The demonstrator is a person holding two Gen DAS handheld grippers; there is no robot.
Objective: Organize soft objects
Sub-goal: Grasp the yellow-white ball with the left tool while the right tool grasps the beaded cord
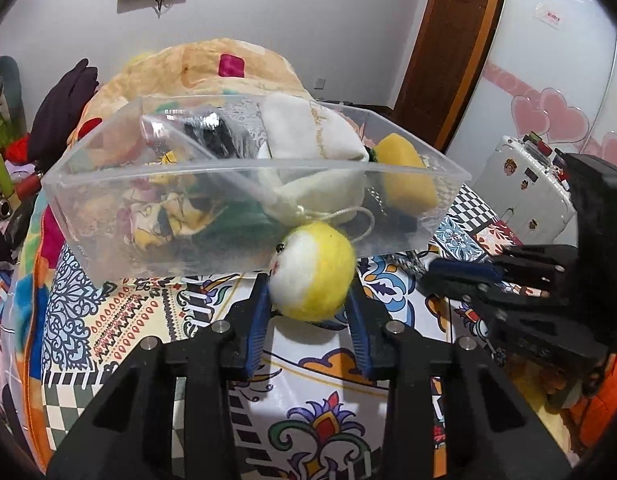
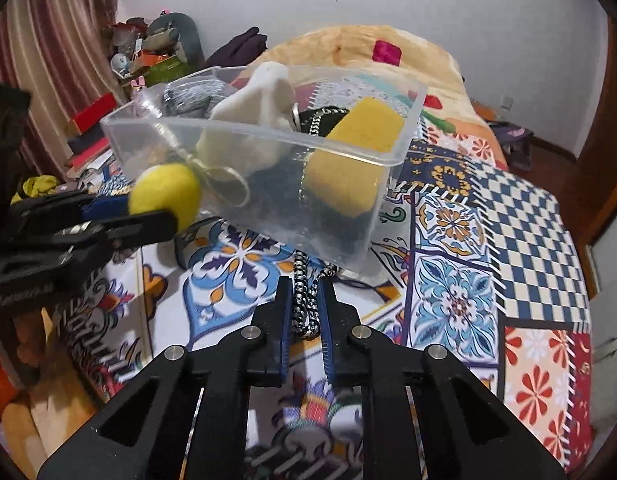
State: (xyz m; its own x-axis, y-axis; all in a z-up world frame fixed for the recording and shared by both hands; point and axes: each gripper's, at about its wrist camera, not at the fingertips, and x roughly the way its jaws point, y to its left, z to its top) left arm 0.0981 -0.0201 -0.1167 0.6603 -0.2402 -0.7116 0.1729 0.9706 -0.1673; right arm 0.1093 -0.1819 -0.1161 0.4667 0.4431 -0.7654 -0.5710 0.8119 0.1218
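Observation:
A yellow-and-white felt ball [image 1: 316, 264] sits between the blue pads of my left gripper [image 1: 309, 285], which is shut on it just in front of a clear plastic bin [image 1: 252, 166]. The bin [image 2: 268, 132] holds a white drawstring pouch [image 1: 308, 140], a yellow sponge [image 2: 348, 168] and dark fabric items. My right gripper [image 2: 307, 285] is shut on a black-and-white braided cord [image 2: 304, 314] that runs up to the bin's near corner. In the right wrist view the left gripper [image 2: 156, 211] shows at the left with the ball [image 2: 166, 192]. The right gripper [image 1: 434, 276] shows at the right of the left wrist view.
The bin rests on a bed with a patterned quilt [image 2: 468, 240]. An orange blanket [image 2: 348, 48] is heaped behind it. A white suitcase [image 1: 524, 196] stands at the right, and a cluttered shelf [image 2: 148, 52] beside a curtain at the left. A wooden door [image 1: 448, 40] is at the back.

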